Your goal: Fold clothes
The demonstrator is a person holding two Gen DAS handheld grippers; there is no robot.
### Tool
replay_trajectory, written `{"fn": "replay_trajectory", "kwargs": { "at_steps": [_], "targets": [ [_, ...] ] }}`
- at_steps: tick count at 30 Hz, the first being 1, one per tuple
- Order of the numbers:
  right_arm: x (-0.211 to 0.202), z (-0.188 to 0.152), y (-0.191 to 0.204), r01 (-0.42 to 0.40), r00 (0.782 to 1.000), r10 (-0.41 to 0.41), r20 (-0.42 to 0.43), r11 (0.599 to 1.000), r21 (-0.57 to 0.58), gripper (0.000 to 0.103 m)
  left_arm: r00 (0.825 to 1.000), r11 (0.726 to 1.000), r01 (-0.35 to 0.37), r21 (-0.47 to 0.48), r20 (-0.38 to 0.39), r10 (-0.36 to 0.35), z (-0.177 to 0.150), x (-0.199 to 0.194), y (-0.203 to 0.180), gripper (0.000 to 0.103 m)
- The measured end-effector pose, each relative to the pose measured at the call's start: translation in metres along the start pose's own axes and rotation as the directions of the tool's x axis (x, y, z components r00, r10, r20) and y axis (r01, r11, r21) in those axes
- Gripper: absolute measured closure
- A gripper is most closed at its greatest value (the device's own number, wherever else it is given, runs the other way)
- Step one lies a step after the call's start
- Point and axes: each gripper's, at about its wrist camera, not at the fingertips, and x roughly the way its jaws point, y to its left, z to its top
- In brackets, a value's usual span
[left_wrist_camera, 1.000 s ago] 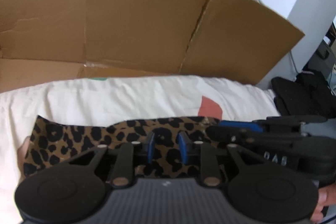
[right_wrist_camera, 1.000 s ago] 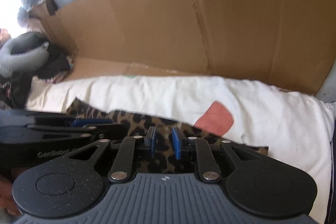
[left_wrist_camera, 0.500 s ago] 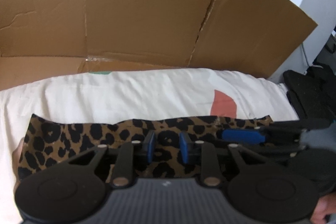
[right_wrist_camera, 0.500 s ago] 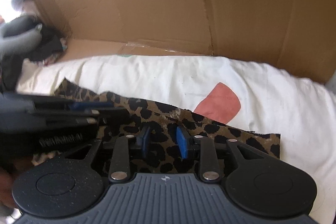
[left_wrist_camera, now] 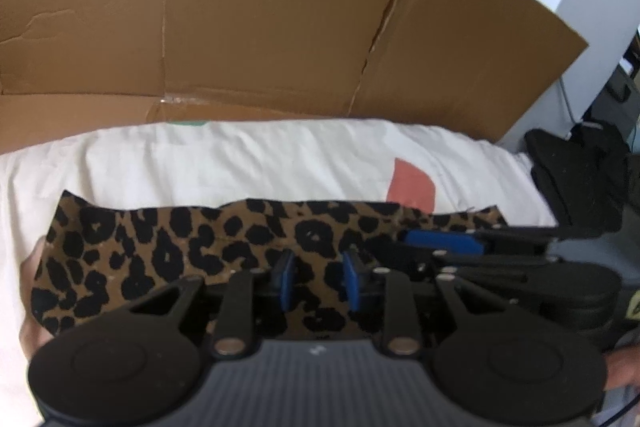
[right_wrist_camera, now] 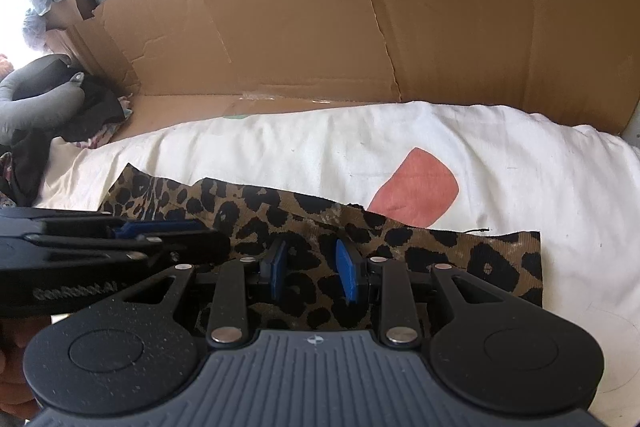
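A leopard-print garment (left_wrist_camera: 172, 247) lies as a long folded band on a white sheet (left_wrist_camera: 240, 163); it also shows in the right wrist view (right_wrist_camera: 460, 255). My left gripper (left_wrist_camera: 318, 281) hovers over the band's middle with its blue pads apart and nothing between them. My right gripper (right_wrist_camera: 312, 273) is open too, over the band's right half. Each gripper shows from the side in the other's view: the right one (left_wrist_camera: 440, 241) and the left one (right_wrist_camera: 160, 227), close together.
A tall cardboard wall (left_wrist_camera: 260, 27) stands behind the sheet. A pink patch (right_wrist_camera: 416, 187) marks the sheet just past the garment. Dark clothes (left_wrist_camera: 580, 171) lie off the right end, and a grey and black pile (right_wrist_camera: 44, 103) off the left.
Both grippers have opened a little wider and drawn back and up from the garment, so more of the leopard band shows lying flat.
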Motion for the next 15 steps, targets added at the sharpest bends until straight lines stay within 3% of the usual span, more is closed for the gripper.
{"fn": "replay_trajectory", "kwargs": {
  "at_steps": [6, 10, 15],
  "targets": [
    [-0.001, 0.005, 0.006, 0.025, 1.0, -0.026, -0.018, 1.0, -0.013, 0.069, 1.0, 1.0, 0.01, 0.003, 0.003, -0.01, -0.006, 0.002, 0.003, 0.074],
    [-0.014, 0.011, 0.023, 0.085, 0.996, -0.086, -0.006, 0.992, -0.091, 0.069, 1.0, 1.0, 0.016, -0.003, 0.006, -0.016, -0.007, 0.003, 0.005, 0.074],
    [-0.041, 0.007, 0.025, 0.024, 0.999, -0.02, 0.049, 0.997, -0.077, 0.069, 1.0, 1.0, 0.021, -0.014, 0.007, -0.021, -0.007, 0.003, 0.006, 0.074]
  ]
}}
